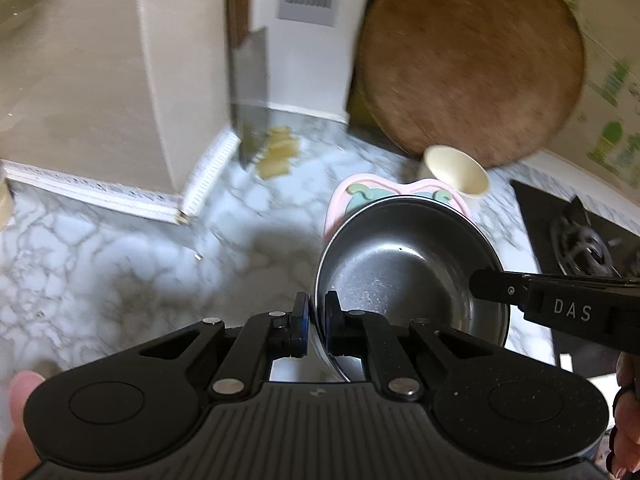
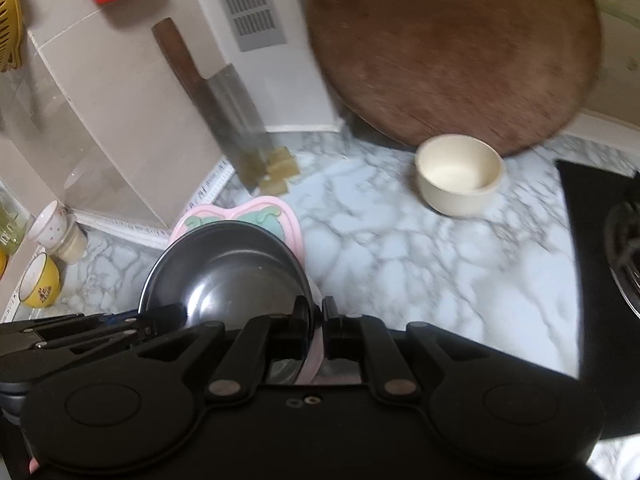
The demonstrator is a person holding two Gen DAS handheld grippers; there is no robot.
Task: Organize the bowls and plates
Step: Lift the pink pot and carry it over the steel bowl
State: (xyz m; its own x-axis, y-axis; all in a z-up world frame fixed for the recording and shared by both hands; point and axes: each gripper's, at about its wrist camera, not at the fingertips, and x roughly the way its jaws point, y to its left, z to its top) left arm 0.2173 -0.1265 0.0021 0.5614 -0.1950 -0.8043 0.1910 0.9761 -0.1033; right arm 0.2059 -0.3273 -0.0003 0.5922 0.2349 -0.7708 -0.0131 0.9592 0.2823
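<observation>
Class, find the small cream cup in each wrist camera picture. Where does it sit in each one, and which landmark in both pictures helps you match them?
Left wrist view: the cream cup lies right of centre, above the pink plate.
Right wrist view: the cup stands right of centre, apart from the plate.
Shared landmark: the round wooden board leans just behind the cup.

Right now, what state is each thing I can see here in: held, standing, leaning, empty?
Left gripper: shut on the steel bowl's rim.
Right gripper: shut on the bowl's opposite rim, pink plate edge pinched too.
Steel bowl: empty, held on both sides.
Pink plate: under the bowl.
Cream cup: upright, empty, on the counter.
Wooden board: leaning against the wall.
Cleaver: propped upright against the wall.
</observation>
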